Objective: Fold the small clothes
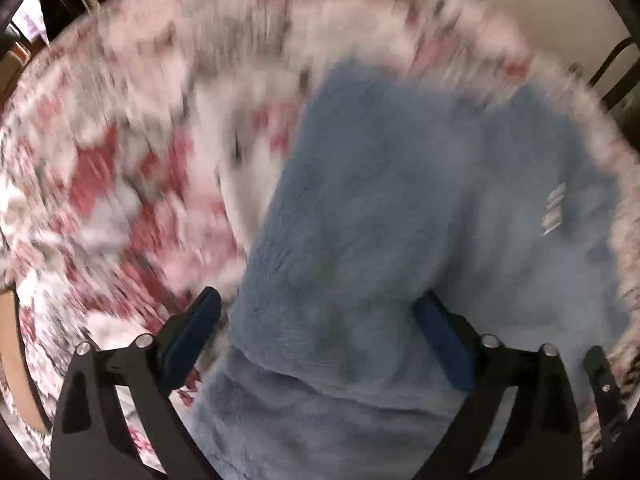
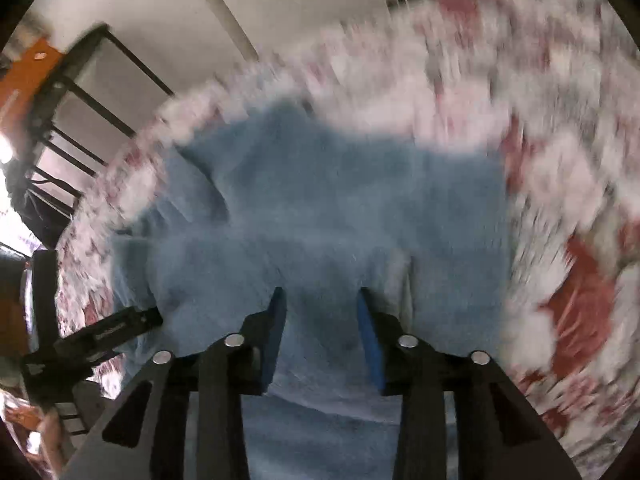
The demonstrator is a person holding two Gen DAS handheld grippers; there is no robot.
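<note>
A blurred floral cloth covered the surface, and the blue fleece garment lay on it. The left gripper stood wide open astride a near fold. The right gripper, jaws partly apart with fleece between them, sat over the garment's near edge; whether it pinched I could not tell.

Nothing readable is showing up in either view right now. The small striped grey-and-white sewn tag on the fluffy light-blue fleece garment is blurring out, so no letters or numbers are coming through on it. In the right wrist view, a faint pale printed line is sitting on the black plastic gripper body at the left edge, but it is staying too small and smeared to make out.
</note>
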